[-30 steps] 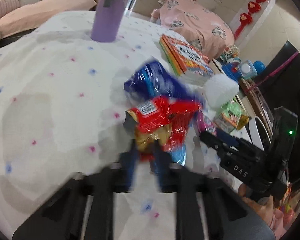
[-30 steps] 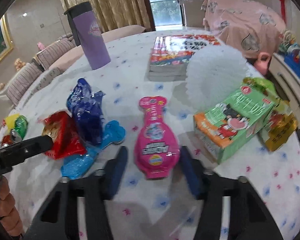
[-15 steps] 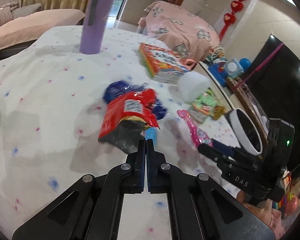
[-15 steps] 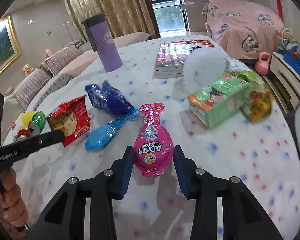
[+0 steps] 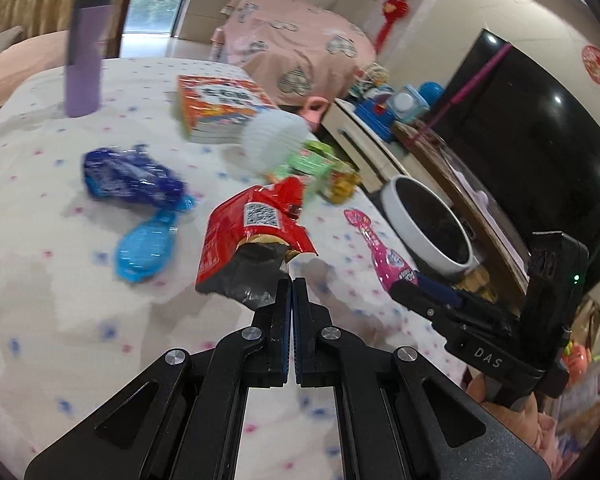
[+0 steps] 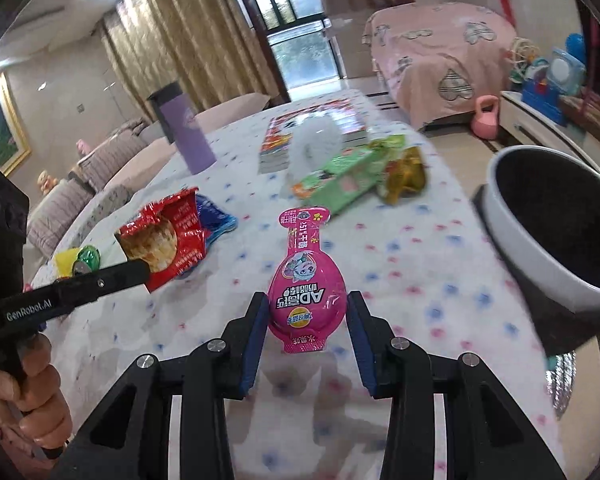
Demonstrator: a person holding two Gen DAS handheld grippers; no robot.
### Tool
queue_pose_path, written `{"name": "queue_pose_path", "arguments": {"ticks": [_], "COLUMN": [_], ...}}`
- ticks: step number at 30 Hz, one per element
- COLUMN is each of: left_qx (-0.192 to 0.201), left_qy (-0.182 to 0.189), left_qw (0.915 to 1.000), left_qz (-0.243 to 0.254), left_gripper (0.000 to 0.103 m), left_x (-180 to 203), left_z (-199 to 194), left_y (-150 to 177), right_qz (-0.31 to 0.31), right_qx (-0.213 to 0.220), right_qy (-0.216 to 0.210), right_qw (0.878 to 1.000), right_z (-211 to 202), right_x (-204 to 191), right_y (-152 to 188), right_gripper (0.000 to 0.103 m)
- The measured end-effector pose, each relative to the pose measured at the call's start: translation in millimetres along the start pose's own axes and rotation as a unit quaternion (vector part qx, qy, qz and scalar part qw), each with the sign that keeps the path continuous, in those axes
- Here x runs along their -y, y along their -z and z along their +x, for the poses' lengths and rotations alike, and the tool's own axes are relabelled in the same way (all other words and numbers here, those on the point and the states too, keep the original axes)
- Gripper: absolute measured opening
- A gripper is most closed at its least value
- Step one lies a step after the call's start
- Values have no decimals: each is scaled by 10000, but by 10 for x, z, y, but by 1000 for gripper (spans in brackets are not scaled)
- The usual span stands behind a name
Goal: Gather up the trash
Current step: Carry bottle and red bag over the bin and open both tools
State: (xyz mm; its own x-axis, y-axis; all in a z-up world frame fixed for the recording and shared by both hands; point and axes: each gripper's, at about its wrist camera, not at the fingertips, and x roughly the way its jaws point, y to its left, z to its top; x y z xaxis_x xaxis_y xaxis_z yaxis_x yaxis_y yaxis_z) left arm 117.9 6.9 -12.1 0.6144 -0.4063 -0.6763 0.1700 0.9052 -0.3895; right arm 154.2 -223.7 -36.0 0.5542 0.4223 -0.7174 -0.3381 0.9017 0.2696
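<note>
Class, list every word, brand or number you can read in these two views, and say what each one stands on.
"DAS": on the right gripper, left wrist view.
"GenRobot.AI": on the left gripper, right wrist view.
"AD": on the pink pouch, seen upside down; its Chinese print is too small to read.
QR code on the red snack wrapper: unreadable.
Book stack cover: blurred.

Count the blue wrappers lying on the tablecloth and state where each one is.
2. The dark blue wrapper lies crumpled left of the held red packet; the light blue wrapper lies just in front of it, touching. Others may be hidden.
</note>
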Motion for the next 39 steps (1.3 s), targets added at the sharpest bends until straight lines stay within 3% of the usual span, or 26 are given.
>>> {"name": "queue_pose_path", "arguments": {"ticks": [21, 39], "left_qx": [-343, -568], "left_qy": [567, 768], "left_qw": [9933, 9830], "left_qz": [947, 1570], "left_gripper": [1, 1], "left_x": [1078, 1787], "left_z": [519, 1037], "left_y": [-175, -495], "right_qz": [694, 1114], "right_qx": [642, 821], "right_qy": [604, 1017], "right_qw": [9937, 9851], "right_z": [-731, -849], "right_x": [853, 1591], "right_y": [24, -197], "right_gripper": [41, 41]}}
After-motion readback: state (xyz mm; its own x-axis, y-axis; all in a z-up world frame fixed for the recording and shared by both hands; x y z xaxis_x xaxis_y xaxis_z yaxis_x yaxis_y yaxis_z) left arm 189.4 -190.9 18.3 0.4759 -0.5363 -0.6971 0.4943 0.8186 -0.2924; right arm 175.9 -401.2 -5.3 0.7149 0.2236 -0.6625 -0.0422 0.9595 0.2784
